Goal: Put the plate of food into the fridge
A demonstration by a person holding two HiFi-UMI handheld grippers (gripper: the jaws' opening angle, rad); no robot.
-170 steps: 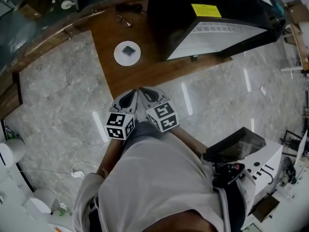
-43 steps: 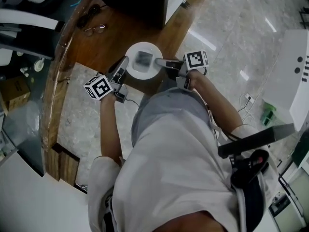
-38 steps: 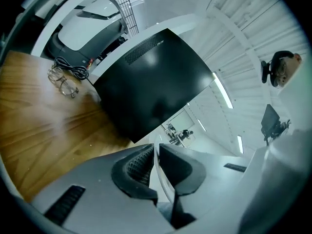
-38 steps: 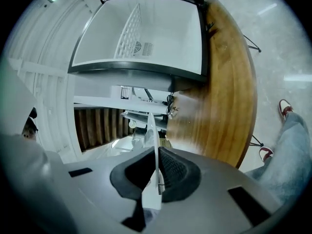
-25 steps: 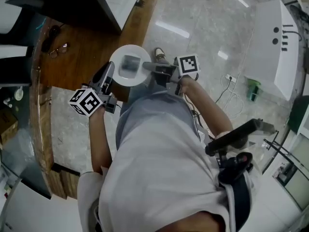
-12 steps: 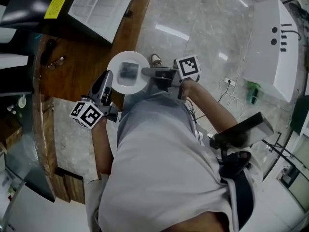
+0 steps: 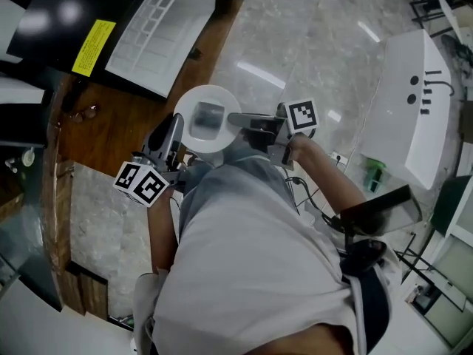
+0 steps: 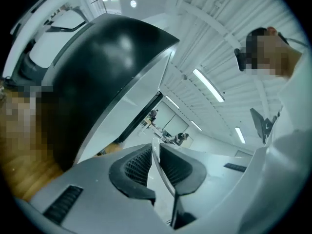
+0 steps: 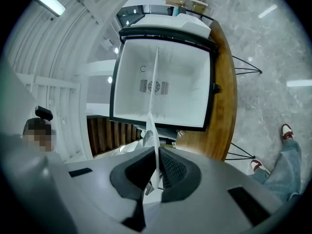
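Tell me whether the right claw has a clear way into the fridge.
Probably yes. The right claw, shut on the plate, faces the fridge, whose door stands open; nothing shows between them. The left claw grips the opposite rim, so both must travel together.

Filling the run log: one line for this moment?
phase: carry | left gripper: shut on plate | right gripper: shut on plate | food: on plate | fridge: open, plate not inside

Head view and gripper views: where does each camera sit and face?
Head view: head-mounted, facing down at the round white plate between left tongs and right tongs; torso shows.
Left gripper view: rides left tongs, faces black fridge door; shirt shows.
Right gripper view: rides right tongs, faces open white fridge; shoe shows.
Gripper views share the plate rim.
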